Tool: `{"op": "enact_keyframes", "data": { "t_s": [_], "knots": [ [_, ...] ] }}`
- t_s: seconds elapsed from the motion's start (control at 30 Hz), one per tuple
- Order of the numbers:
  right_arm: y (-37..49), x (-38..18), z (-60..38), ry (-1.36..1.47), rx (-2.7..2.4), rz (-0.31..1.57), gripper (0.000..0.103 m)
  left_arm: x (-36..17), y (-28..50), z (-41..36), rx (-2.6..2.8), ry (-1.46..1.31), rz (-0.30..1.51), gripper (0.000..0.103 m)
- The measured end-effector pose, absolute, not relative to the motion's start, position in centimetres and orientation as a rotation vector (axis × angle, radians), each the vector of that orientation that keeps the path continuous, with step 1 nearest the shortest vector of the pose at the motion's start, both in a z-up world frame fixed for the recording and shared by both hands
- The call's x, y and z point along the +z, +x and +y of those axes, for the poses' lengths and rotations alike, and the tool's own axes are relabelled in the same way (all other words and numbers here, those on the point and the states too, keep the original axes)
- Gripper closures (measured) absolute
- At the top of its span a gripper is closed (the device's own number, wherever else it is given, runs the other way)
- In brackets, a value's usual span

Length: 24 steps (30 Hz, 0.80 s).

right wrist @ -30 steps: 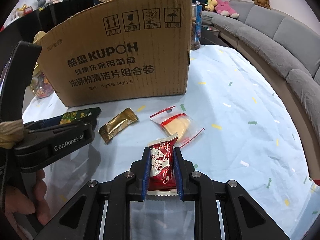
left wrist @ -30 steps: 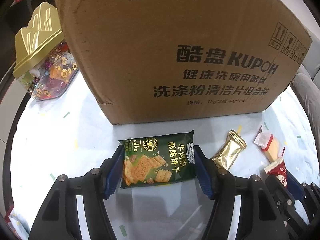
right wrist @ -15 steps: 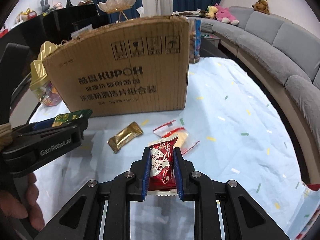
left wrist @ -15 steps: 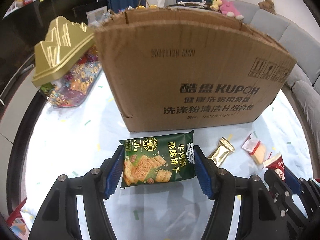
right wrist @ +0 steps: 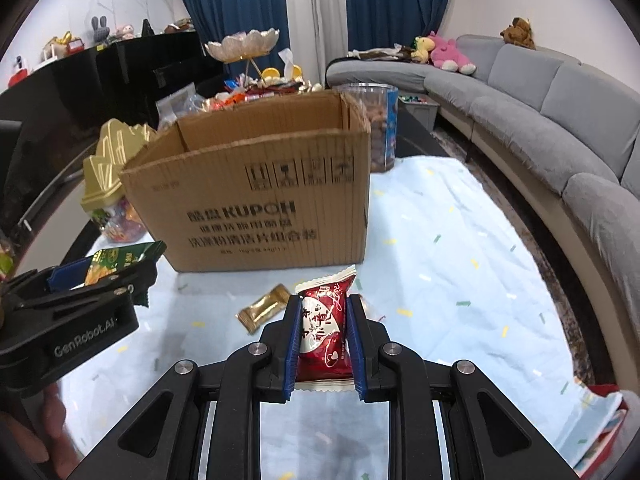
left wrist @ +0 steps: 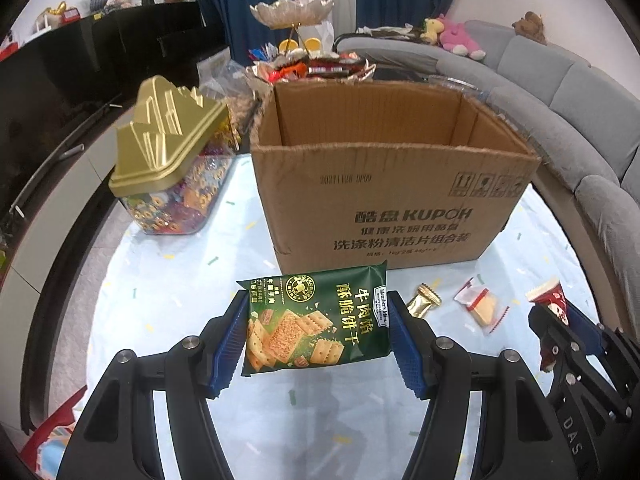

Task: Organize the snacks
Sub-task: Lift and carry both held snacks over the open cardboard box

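While the open brown cardboard box [left wrist: 384, 184] waits at twelve o'clock, my left gripper [left wrist: 316, 336] clamps the green cracker packet [left wrist: 316, 320], my right gripper [right wrist: 323, 344] pinches the red candy sachet [right wrist: 324, 332]; the gold wrapper [left wrist: 423, 306] and clear-wrapped wafer [left wrist: 482, 309] lie unpacked on the table.

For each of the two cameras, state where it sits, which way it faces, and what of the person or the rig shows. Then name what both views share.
Left wrist: on the left gripper, angled down toward the cardboard box; its fingers clamp the green cracker pack.
Right wrist: on the right gripper, facing the same box; fingers clamp the red snack; a hand shows.
Shared: box, gold packet, both held snacks.
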State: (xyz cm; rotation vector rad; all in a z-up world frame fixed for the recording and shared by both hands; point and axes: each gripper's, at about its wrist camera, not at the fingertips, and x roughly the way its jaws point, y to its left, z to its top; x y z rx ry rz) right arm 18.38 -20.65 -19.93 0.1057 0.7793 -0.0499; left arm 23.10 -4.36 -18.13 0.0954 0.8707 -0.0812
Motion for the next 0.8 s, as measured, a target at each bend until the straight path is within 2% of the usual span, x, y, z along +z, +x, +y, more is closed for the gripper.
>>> {"op": "enact_keyframes", "data": {
  "t_s": [0.8],
  "knots": [
    [16.2, -12.1, -19.5, 0.061, -0.008, 0.664, 0.080, -11.0, 19.2, -3.0, -0.072, 0.051, 0.752, 0.038]
  ]
}}
